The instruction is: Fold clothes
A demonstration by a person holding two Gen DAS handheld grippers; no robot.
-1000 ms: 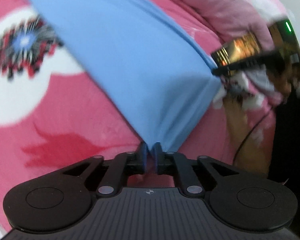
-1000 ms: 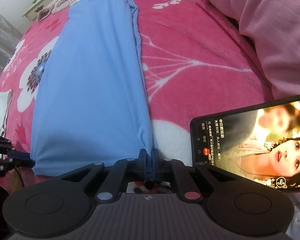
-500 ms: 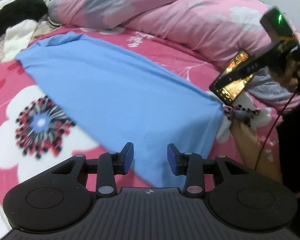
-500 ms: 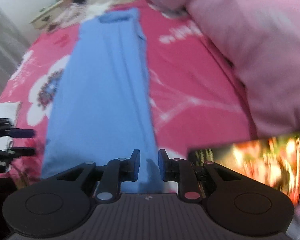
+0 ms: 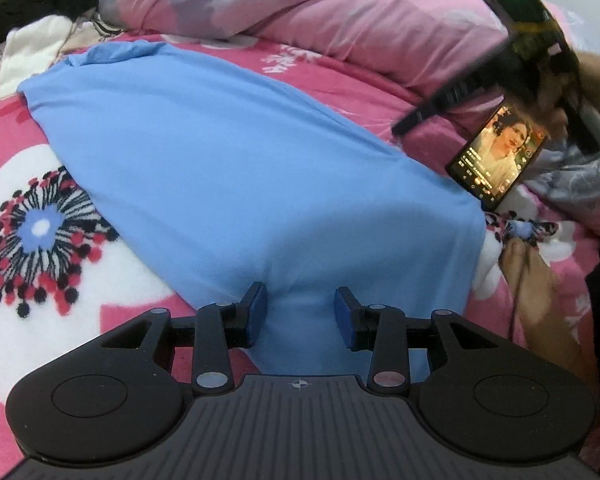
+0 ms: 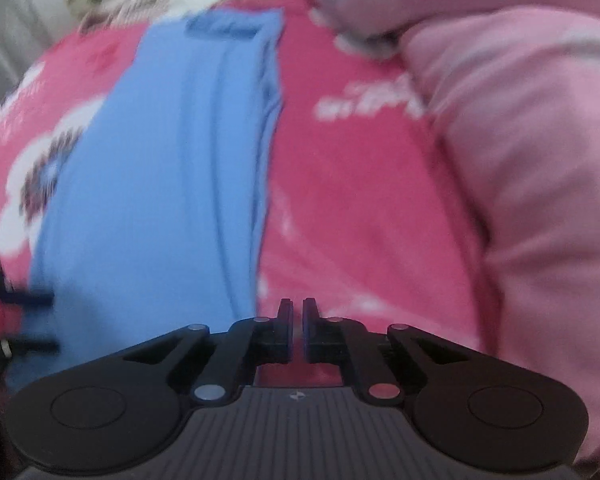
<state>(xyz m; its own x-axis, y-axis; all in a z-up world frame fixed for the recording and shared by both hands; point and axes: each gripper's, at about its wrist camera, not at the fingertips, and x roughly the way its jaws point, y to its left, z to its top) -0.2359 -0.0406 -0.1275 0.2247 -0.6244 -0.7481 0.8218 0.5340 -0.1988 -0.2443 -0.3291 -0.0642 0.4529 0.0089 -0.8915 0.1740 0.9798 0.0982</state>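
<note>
blue garment [image 5: 236, 168] lies flat on the pink floral blanket [image 5: 40, 264], folded into a long narrow strip; its collar end [image 6: 224, 28] points toward the far side of the bed, its near edge runs under the left gripper [image 5: 300, 312]. left gripper jaws stand apart and are opening, blue pads hovering over the cloth's near edge, the fabric showing in the gap between them but not pinched. right gripper [image 6: 298, 328] jaws nearly together with only a thin slit, nothing caught between; it sits over bare pink blanket just to the right of the garment's long edge. right-wrist view is motion-blurred. in the left-wrist view the right gripper shows from outside, upper right, with a green light lit on its body, held in a hand [image 5: 588, 80]. phone [image 5: 496, 156] lies on the bed just beyond the garment's right near corner, screen lit with a video; small white characters along the screen's lower edge are too small to read. pink quilt [image 5: 380, 20] heaped along the far right side. dark and white clothes [image 5: 32, 12] piled at far left, beyond the collar end. a foot [image 5: 540, 280] rests on the blanket near the garment's right corner. no brand marks legible on the garment or grippers.
</note>
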